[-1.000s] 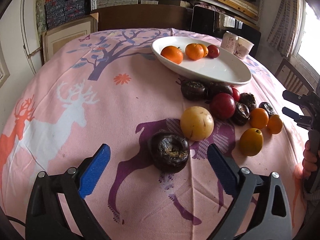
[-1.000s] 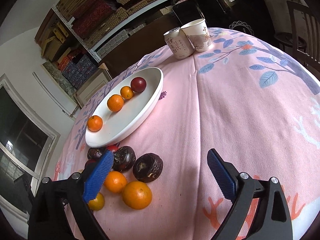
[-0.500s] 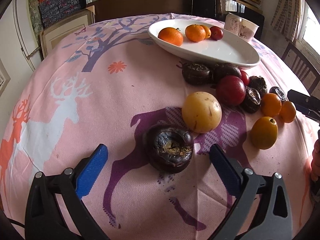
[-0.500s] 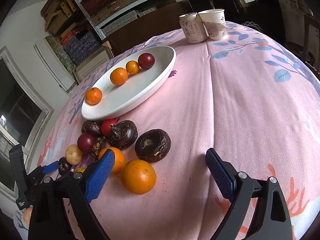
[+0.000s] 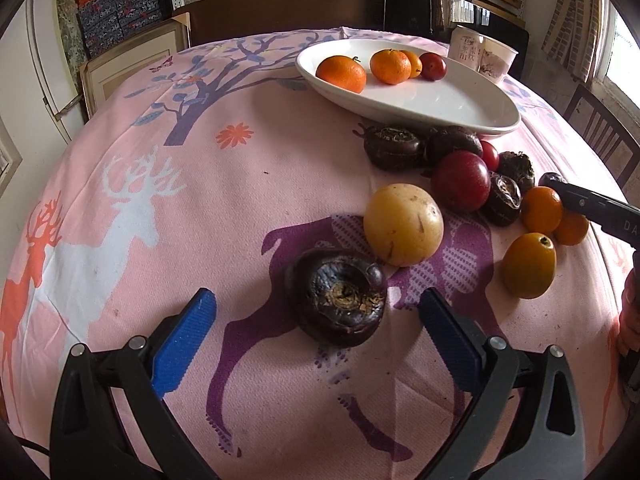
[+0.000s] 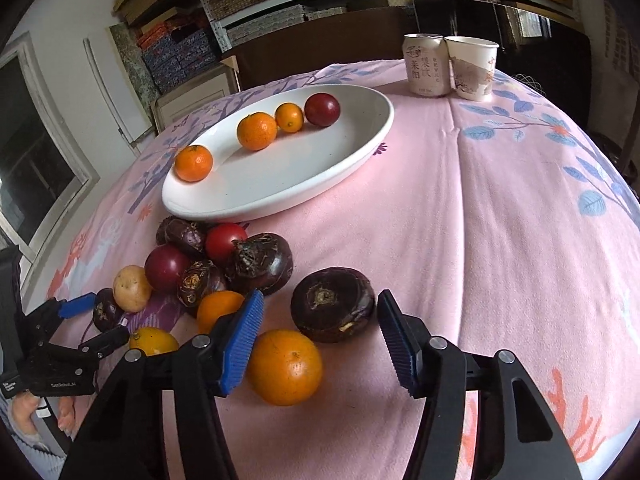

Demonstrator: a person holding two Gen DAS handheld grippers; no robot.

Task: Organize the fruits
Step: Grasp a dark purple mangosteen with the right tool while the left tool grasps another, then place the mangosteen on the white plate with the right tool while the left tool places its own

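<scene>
My left gripper (image 5: 316, 312) is wide open low over the cloth, its blue pads either side of a wrinkled dark purple fruit (image 5: 338, 296) without touching it. A yellow round fruit (image 5: 404, 224) lies just beyond. My right gripper (image 6: 320, 312) has its jaws closing around another dark purple fruit (image 6: 332, 310); a gap shows at the left pad. A big orange (image 6: 284, 366) lies against that left finger. The white oval plate (image 6: 280, 196) holds three oranges and a dark red fruit (image 6: 322, 109).
A heap of dark, red and orange fruits (image 6: 224, 256) lies in front of the plate. A drink can (image 6: 426, 64) and a paper cup (image 6: 474, 66) stand at the far table edge. A chair (image 5: 600, 128) stands at the right. Bare pink cloth (image 5: 120, 220) spreads to the left.
The right gripper swung left and levelled out over the fruit heap, and its jaws narrowed around the dark fruit. The left gripper crept a little closer to its dark fruit, still wide open.
</scene>
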